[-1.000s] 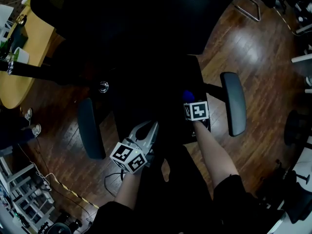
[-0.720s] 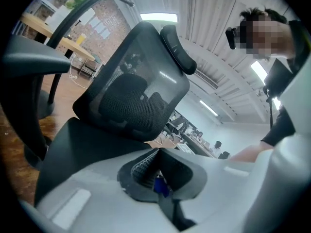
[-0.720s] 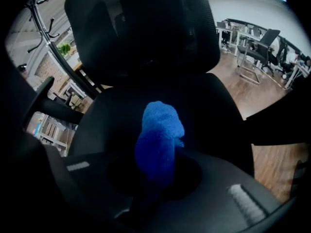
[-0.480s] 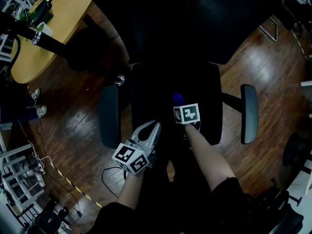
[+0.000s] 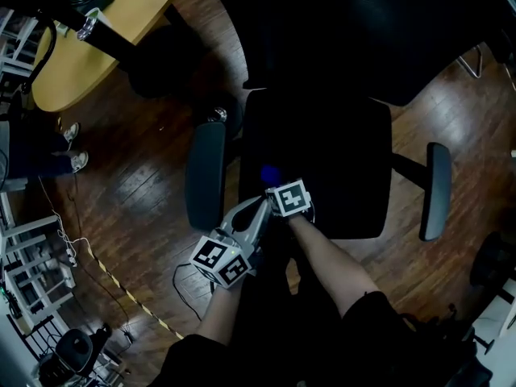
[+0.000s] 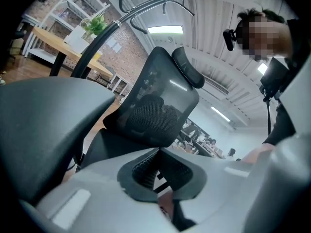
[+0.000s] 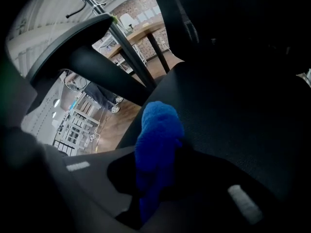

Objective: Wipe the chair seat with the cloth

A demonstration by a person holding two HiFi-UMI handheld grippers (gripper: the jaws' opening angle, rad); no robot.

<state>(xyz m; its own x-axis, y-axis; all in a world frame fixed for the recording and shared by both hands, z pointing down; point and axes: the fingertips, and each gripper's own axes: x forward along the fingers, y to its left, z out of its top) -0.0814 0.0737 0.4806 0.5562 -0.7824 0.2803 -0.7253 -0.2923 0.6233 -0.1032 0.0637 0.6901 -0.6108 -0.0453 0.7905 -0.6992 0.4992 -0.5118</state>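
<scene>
Sliding leftward over the black padded chair seat since a second ago, the right gripper now sits at the seat's front-left edge, jaws clamped on the fluffy bright-blue cloth, which lies against the seat. The left gripper hangs just beside it, jaws closed on nothing. Wiping looks under way; the next move probably calls for a return stroke farther back, cloth kept pressed down.

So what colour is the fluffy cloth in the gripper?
Bright blue. The fluffy cloth shows best in the right gripper view, pinched by the right gripper.
</scene>
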